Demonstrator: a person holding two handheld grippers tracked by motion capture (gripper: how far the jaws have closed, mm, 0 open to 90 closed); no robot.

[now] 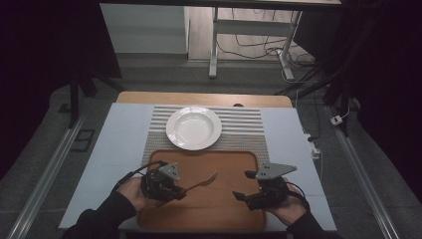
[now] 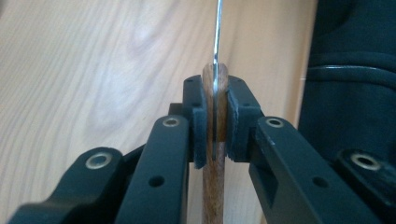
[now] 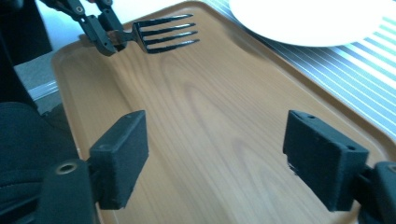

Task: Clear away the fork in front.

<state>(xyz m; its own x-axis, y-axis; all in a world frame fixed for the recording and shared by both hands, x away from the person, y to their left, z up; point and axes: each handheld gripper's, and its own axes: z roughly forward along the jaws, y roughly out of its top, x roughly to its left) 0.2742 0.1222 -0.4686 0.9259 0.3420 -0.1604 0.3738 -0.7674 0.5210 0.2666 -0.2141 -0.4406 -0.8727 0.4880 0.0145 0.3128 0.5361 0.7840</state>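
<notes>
White plate [image 1: 194,128] at upper centre of the high view, resting on a striped placemat [image 1: 244,124]. Wooden tray [image 1: 229,209] just below, at lower centre, on a pale blue table cover [image 1: 119,149]. Desk legs [image 1: 214,45] and loose cables [image 1: 259,50] on the floor along the top.

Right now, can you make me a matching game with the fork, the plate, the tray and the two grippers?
Things:
1. fork
2. plate
3. tray
4. right gripper

States:
A. white, on the striped mat
B. open, nothing between its pads
C. wooden, under both grippers
D. gripped by its wooden handle in the left gripper

Pairs: 1-D, 2-A, 3-C, 4-B
</notes>
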